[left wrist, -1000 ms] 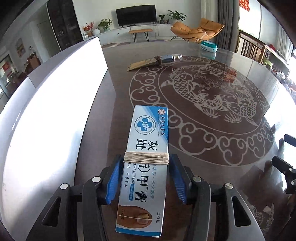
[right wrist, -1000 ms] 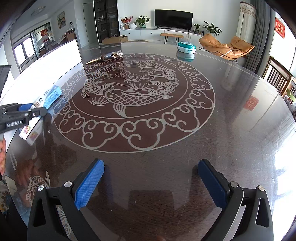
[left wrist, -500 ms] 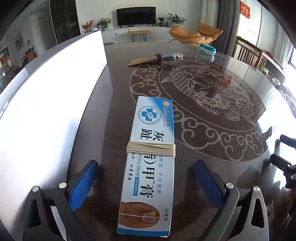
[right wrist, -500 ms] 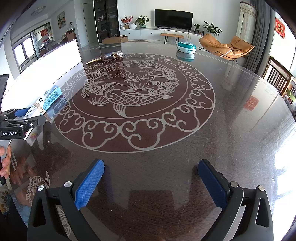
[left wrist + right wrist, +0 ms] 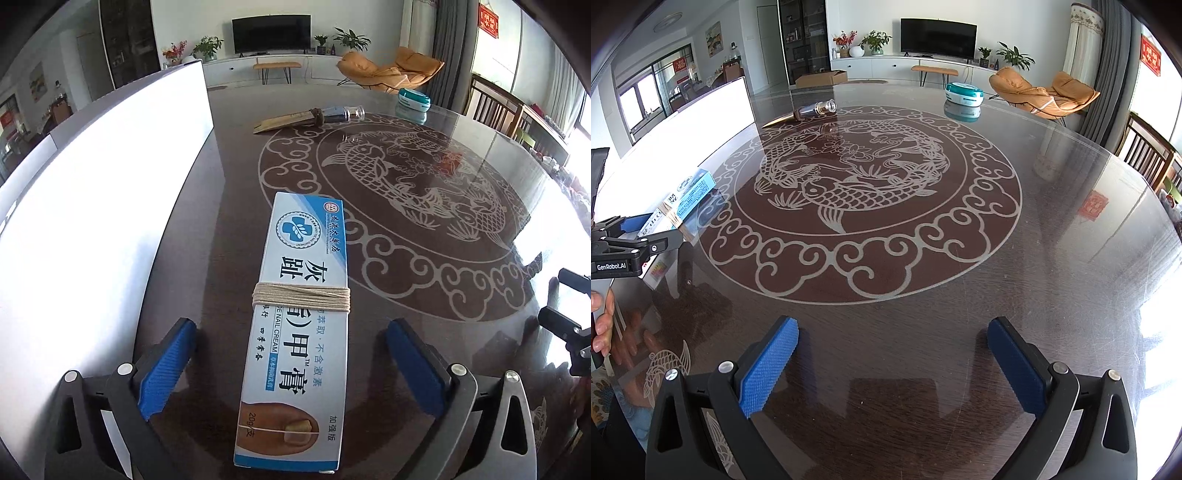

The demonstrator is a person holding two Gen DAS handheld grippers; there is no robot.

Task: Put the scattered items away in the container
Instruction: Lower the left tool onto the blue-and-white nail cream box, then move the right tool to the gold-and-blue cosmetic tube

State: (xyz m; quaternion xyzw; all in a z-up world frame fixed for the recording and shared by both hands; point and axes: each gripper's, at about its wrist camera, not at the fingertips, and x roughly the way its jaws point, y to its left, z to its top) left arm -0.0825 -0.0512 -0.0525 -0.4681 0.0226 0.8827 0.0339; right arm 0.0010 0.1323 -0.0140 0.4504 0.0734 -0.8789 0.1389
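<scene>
Where the left wrist view looks down along the left gripper [image 5: 290, 360], its blue-padded fingers [image 5: 166, 369] stand wide apart, touching nothing. Between them, clear of both pads, lies a long blue-and-white cardboard cream box [image 5: 301, 321] bound with beige string, flat on the dark glossy surface [image 5: 236, 177] with its pale carp medallion. Along the surface's left edge stands a tall white container wall [image 5: 103, 206], near the box. Toward the far edge lie a small glass vial tied to a tan card [image 5: 314, 117] and a teal-and-white round case [image 5: 413, 99], apart from each other.

From the right wrist view, the right gripper [image 5: 892, 363] hangs over bare surface [image 5: 1052, 258] with its fingers [image 5: 770, 365] wide and nothing between them. At the left edge the cream box [image 5: 689, 195] lies by the white container [image 5: 683, 144], with the left gripper [image 5: 646, 236] around its near end and a hand [image 5: 602, 321] below.
</scene>
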